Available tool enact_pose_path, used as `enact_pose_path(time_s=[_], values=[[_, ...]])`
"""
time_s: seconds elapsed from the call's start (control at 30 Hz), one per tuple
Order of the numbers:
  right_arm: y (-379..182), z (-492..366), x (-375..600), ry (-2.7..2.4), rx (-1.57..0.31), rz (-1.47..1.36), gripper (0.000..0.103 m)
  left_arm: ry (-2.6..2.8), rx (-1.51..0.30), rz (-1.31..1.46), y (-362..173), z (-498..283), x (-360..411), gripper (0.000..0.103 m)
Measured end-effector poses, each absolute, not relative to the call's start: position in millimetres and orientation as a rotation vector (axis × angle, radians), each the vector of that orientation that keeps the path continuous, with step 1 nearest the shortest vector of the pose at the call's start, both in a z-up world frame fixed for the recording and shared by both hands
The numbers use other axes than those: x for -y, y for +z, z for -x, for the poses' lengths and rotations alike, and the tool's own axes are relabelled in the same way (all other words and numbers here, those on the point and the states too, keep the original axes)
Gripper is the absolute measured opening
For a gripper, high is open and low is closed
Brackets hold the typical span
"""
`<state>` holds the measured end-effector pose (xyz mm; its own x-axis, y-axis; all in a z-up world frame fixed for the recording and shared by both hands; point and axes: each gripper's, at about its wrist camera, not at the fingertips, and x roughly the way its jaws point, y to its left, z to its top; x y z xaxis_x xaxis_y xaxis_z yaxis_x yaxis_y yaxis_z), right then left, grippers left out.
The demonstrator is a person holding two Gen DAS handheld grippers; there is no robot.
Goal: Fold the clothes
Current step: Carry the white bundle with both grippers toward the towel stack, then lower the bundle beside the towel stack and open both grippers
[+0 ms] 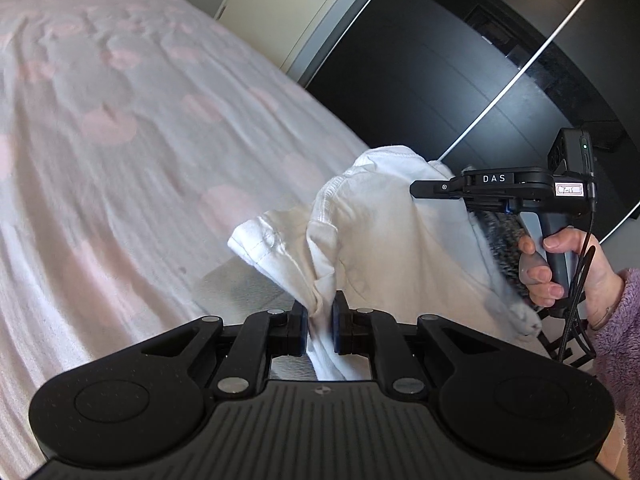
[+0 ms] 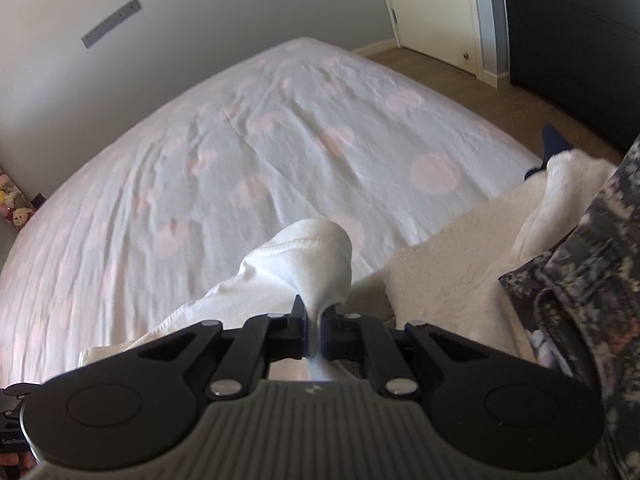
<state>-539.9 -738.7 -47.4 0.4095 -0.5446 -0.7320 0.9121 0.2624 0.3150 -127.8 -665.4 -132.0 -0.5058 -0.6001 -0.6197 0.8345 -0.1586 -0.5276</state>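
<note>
White cotton garment (image 1: 372, 236), crumpled, stitched hems

White garment (image 1: 372, 236) is soft matt cotton, stitched hem showing. Left gripper (image 1: 320, 320) and right gripper (image 2: 314, 326) are matt black plastic with shiny metal rivets. Bedsheet (image 2: 240, 152) is creased matt cloth; cream throw (image 2: 452, 264) is fuzzy; wardrobe (image 1: 460, 60) is glossy black.
</note>
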Motion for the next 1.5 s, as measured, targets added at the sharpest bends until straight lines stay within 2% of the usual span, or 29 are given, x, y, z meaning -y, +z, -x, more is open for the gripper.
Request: enact_pose_path(time_s=[0.27, 0.43, 0.6, 0.67, 0.83, 0.9, 0.97, 1.1, 1.2, 1.37, 1.5], values=[[-83, 530, 761, -1.09, -0.631, -0.846, 0.008, -1.798, -1.137, -0.352, -159, 123, 671, 0.01], [-86, 523, 770, -1.109, -0.675, -0.846, 0.011, -1.771, -1.108, -0.366, -148, 123, 659, 0.011], [-66, 525, 769, -1.137, -0.655, -0.824, 0.017, -1.724, -1.023, -0.406, -124, 116, 652, 0.013], [-53, 526, 766, -1.176, -0.636, -0.779, 0.031, -1.695, -1.015, -0.392, -114, 108, 645, 0.013], [-20, 537, 751, -1.188, -0.56, -0.751, 0.03, -1.671, -0.998, -0.344, -89, 100, 631, 0.013], [-12, 539, 737, -1.17, -0.563, -0.726, 0.029, -1.705, -0.991, -0.341, -80, 111, 630, 0.013], [-9, 541, 721, -1.144, -0.567, -0.716, 0.021, -1.758, -0.977, -0.344, -75, 129, 629, 0.013], [-18, 548, 695, -1.146, -0.6, -0.679, 0.02, -1.849, -0.924, -0.407, -76, 172, 631, 0.013], [-32, 553, 692, -1.154, -0.611, -0.693, 0.019, -1.856, -0.941, -0.444, -89, 190, 638, 0.013], [-65, 545, 710, -1.163, -0.636, -0.738, 0.003, -1.82, -0.983, -0.513, -113, 202, 648, 0.013], [-78, 534, 725, -1.199, -0.673, -0.706, 0.0, -1.765, -0.982, -0.575, -130, 202, 657, 0.008]])
